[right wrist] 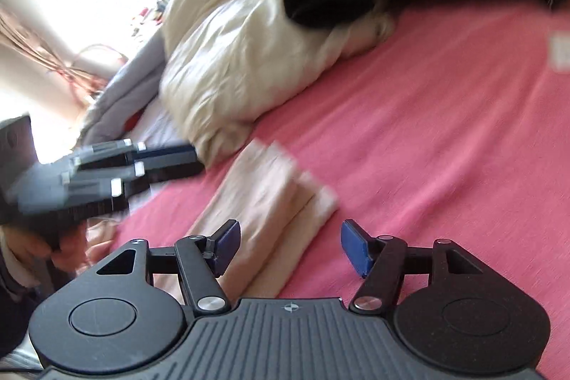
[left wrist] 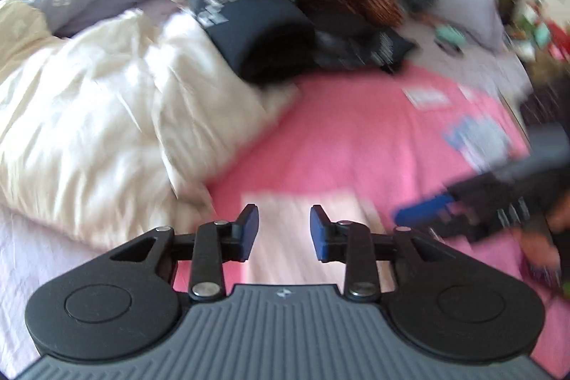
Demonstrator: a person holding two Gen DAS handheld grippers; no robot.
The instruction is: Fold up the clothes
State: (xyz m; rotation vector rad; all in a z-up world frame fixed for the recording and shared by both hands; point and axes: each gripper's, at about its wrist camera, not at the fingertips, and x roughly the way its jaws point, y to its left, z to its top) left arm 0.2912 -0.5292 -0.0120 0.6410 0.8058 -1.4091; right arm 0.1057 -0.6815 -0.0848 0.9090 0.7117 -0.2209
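Both grippers hang above the pink sheet (right wrist: pixel 427 116) with nothing in them — the left gripper (left wrist: pixel 284 227) has its jaws spread, and the right gripper (right wrist: pixel 290 246) is spread wider. A folded pale garment (right wrist: pixel 274 202) lies flat on the sheet just beyond their tips. A cream duvet (left wrist: pixel 89 116) is bunched to the left, and dark clothes (left wrist: pixel 256 34) are heaped at the far end — everything is blurred.
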